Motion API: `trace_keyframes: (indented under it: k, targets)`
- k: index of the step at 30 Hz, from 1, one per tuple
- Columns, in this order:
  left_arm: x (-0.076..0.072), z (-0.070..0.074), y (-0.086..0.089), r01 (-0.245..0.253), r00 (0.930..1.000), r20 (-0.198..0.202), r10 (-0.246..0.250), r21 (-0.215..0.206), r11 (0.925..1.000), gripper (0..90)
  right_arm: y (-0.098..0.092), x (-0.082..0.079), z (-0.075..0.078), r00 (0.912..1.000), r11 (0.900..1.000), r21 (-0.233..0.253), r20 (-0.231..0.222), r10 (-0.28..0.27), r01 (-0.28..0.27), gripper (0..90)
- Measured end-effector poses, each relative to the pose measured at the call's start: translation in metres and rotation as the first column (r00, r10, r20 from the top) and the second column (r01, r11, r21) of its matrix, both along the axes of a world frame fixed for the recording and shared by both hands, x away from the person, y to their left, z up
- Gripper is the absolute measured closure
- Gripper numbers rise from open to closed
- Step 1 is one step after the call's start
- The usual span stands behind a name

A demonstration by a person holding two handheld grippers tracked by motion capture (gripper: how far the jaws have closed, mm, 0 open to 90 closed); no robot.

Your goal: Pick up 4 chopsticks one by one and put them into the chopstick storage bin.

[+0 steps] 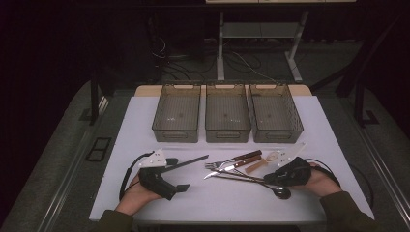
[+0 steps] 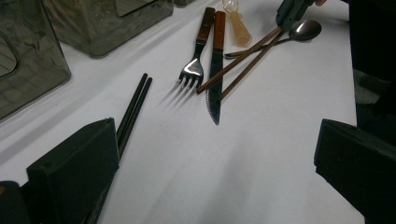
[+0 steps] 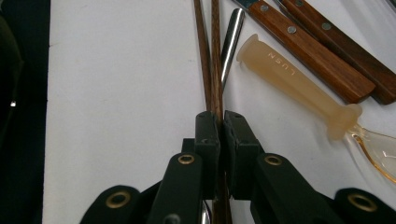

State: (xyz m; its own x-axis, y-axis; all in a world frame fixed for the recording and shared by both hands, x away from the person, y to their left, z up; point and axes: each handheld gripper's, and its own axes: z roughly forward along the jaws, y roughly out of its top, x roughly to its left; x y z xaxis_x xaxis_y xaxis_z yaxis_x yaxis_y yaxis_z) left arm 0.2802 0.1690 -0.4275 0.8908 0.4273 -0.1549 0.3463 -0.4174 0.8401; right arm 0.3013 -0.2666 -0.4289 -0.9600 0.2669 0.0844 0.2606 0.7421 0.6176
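Cutlery lies in a loose pile on the white table [image 1: 217,198]. My right gripper [image 1: 269,180] [image 3: 222,119] is shut on a pair of brown chopsticks [image 1: 237,177] [image 3: 210,56] [image 2: 243,60] that cross a wood-handled fork [image 1: 217,165] [image 2: 192,72] and knife [image 1: 232,166] [image 2: 215,79]. A metal spoon [image 1: 280,192] [image 2: 304,29] and a clear spoon with a beige handle [image 1: 263,162] [image 3: 299,84] lie beside them. My left gripper [image 1: 178,175] [image 2: 215,154] is open, jaws wide apart. Black chopsticks [image 1: 186,163] [image 2: 133,109] lie beside its left jaw.
Three smoky translucent bins [image 1: 175,133] [image 1: 227,133] [image 1: 278,133] stand in a row at the back of the table, with nothing seen inside. The table's front edge runs just in front of both hands. Dark floor, cables and a desk frame lie beyond.
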Motion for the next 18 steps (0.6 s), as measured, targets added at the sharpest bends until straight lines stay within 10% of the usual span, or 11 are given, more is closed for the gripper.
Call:
trace_keyframes:
  k: [18]
  targets:
    - [-0.0007, -0.002, 0.002, 0.002, 1.0, -0.008, -0.002, -0.005, 1.0, 0.0, -0.0082, -0.0013, 0.01, 0.9999, 0.998, 0.066, 0.008, -0.012, 0.011, 84.9]
